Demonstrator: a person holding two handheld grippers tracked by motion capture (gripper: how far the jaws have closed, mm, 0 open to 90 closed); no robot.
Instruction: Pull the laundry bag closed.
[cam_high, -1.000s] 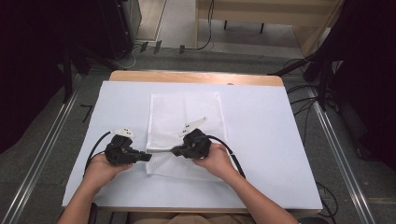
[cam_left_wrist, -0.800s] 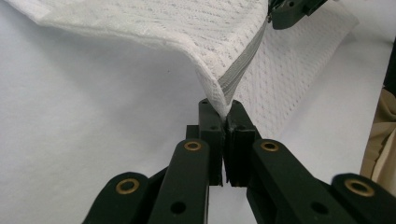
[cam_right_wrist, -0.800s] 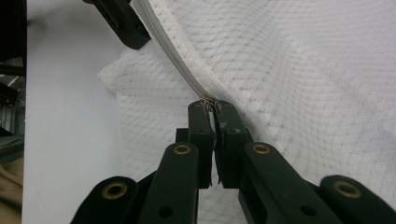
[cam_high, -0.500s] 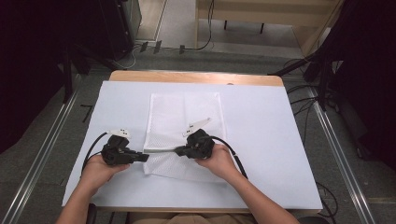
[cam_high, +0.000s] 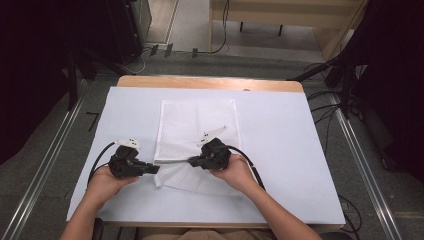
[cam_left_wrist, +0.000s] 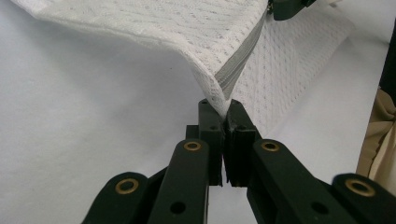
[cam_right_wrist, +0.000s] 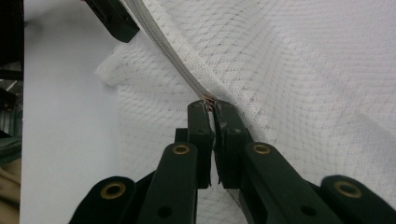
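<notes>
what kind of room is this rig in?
Probably a lab or recording bay, not a home: a table under a white sheet, metal rails along both sides, loose cables on the floor and black drapes. Both claws grip a mesh bag.

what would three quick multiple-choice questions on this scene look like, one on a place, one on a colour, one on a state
1. Where does the mesh bag lie?
A. on the white sheet covering the table
B. on the floor
C. on a chair

2. What colour is the bag's zipper?
A. red
B. grey
C. green

3. How do the left gripper jaws stand?
A. wide open, off the bag
B. shut on the bag's corner
C. shut on a cable

Answers: 1 A, the high view shows it flat on the sheet; 2 B, the strip looks grey in both gripper views; 3 B, fabric is pinched between the jaws.
</notes>
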